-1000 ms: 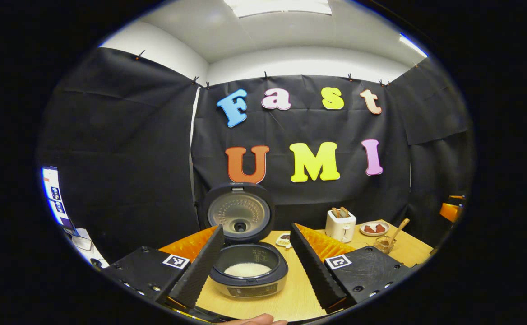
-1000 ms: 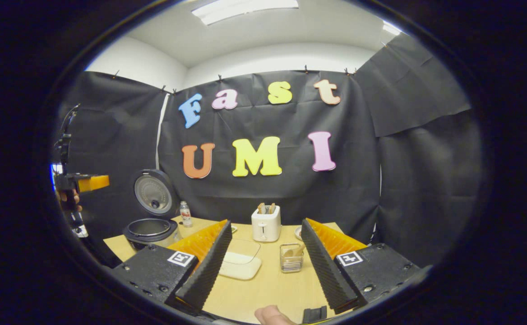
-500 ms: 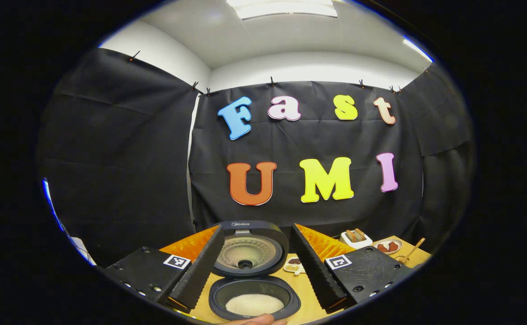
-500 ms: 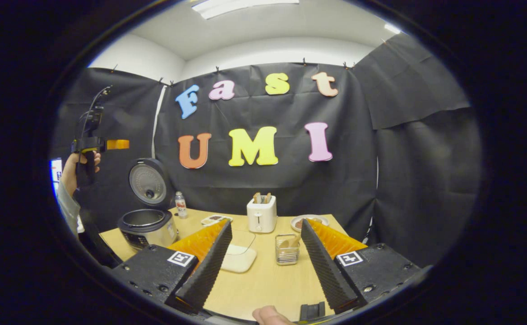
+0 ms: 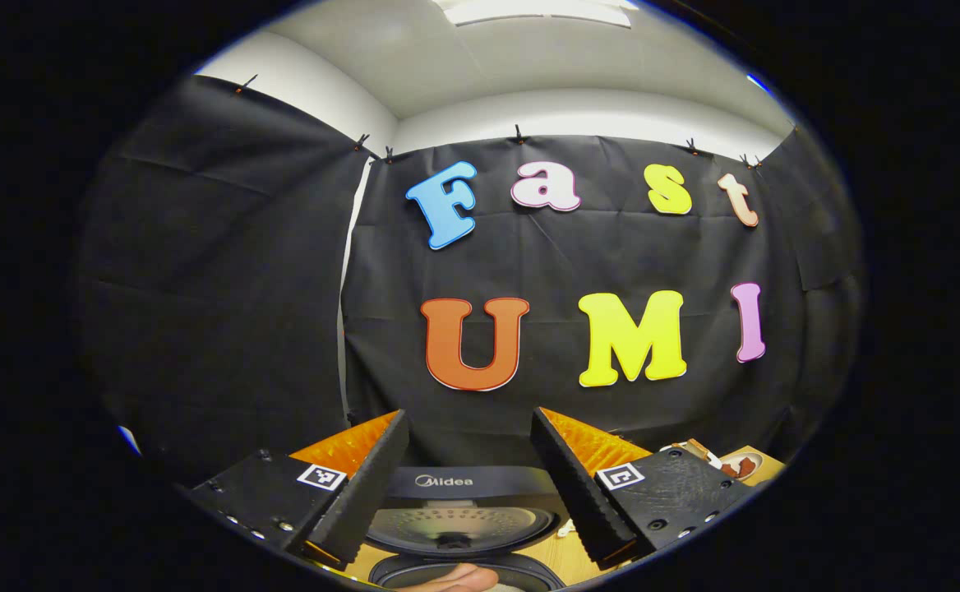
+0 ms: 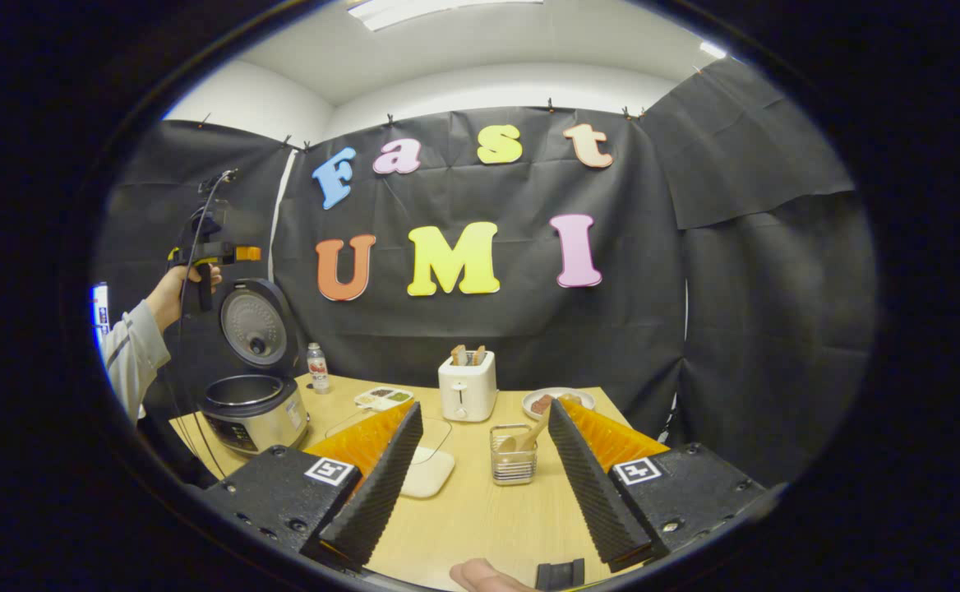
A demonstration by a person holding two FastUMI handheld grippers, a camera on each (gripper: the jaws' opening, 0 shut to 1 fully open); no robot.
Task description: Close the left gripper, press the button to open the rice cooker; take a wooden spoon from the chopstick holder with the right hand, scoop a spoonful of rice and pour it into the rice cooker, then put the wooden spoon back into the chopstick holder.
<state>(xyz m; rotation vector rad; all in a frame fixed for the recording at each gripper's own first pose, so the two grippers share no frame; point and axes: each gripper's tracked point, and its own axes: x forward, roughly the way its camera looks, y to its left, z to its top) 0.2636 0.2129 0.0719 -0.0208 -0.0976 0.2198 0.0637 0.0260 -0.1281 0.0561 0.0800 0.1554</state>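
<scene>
The rice cooker (image 6: 254, 411) stands at the table's left end with its lid (image 6: 254, 321) raised. In the left gripper view the lid's inner face (image 5: 459, 520) lies just below and between the fingers of my left gripper (image 5: 468, 413), which is open and holds nothing. In the right gripper view a hand holds the left gripper (image 6: 215, 253) in the air above the lid. The wire chopstick holder (image 6: 513, 456) with the wooden spoon (image 6: 528, 436) stands ahead of my right gripper (image 6: 484, 405), which is open and apart from it. A flat white rice box (image 6: 429, 475) lies left of the holder.
On the wooden table (image 6: 480, 514) a white toaster (image 6: 468, 385) stands behind the holder. A plate of food (image 6: 547, 402) is to the toaster's right, a small divided dish (image 6: 385, 397) and a bottle (image 6: 316, 367) to its left. A grey sleeve (image 6: 131, 358) is at the far left.
My left gripper has risen well above the open cooker, which sank to the bottom of its view. The right gripper has lifted a little, still open.
</scene>
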